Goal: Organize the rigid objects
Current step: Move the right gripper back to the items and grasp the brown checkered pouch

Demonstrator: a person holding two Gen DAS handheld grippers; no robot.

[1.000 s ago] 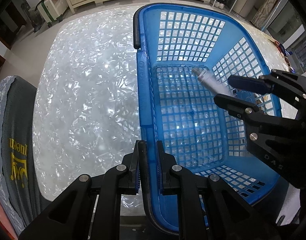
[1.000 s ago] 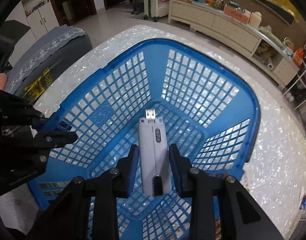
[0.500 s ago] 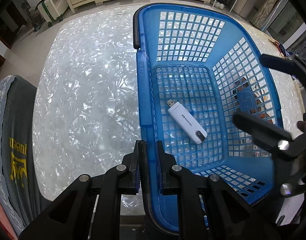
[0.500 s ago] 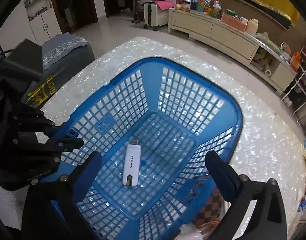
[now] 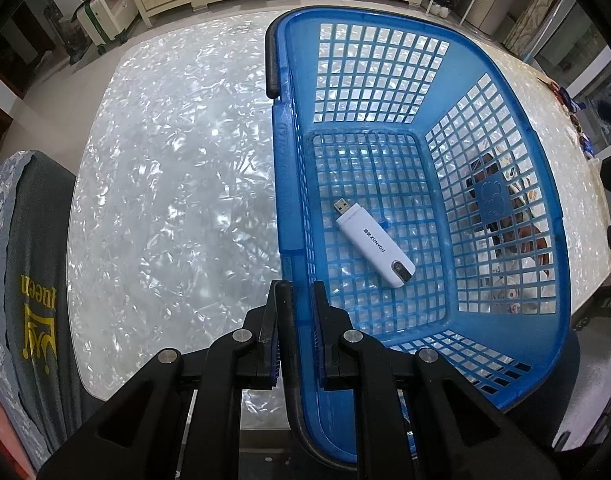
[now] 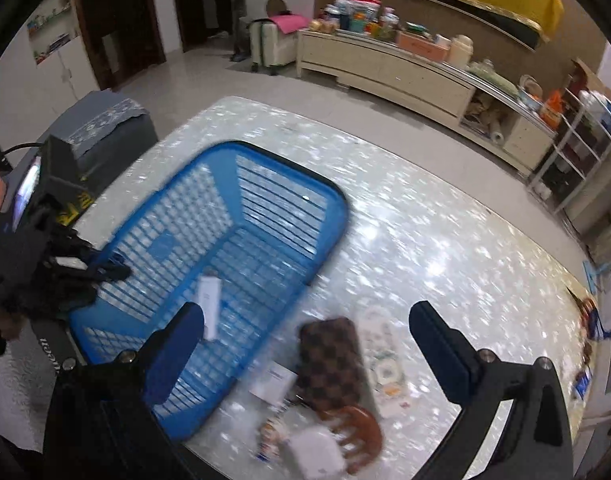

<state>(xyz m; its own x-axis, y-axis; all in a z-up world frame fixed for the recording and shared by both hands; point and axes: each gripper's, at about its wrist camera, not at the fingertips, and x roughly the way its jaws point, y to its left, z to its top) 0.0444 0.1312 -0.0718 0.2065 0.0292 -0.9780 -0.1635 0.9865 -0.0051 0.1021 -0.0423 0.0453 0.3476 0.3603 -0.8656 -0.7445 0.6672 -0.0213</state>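
A blue plastic basket [image 5: 505,140] stands on the pearly white table [image 5: 165,180]. My left gripper [image 5: 299,300] is shut on the near left rim of the basket, where its black handle runs. A white USB stick [image 5: 375,244] lies flat on the basket floor, plug end pointing to the far left. In the blurred right wrist view the basket [image 6: 265,168] is at the left, with the USB stick [image 6: 209,304] inside. My right gripper [image 6: 305,316] is open wide and empty, above the table just right of the basket.
Right of the basket lie a brown checkered case [image 6: 331,360], a white patterned flat object [image 6: 383,364], a brown hair claw [image 6: 361,428], a small white box [image 6: 313,452] and a white card [image 6: 273,384]. A grey covered chair [image 5: 29,280] stands at the table's left edge.
My right gripper opened and let go of the USB stick, which now lies on the basket floor. It then rose and drew away to the right, out of the basket. The left gripper kept still.
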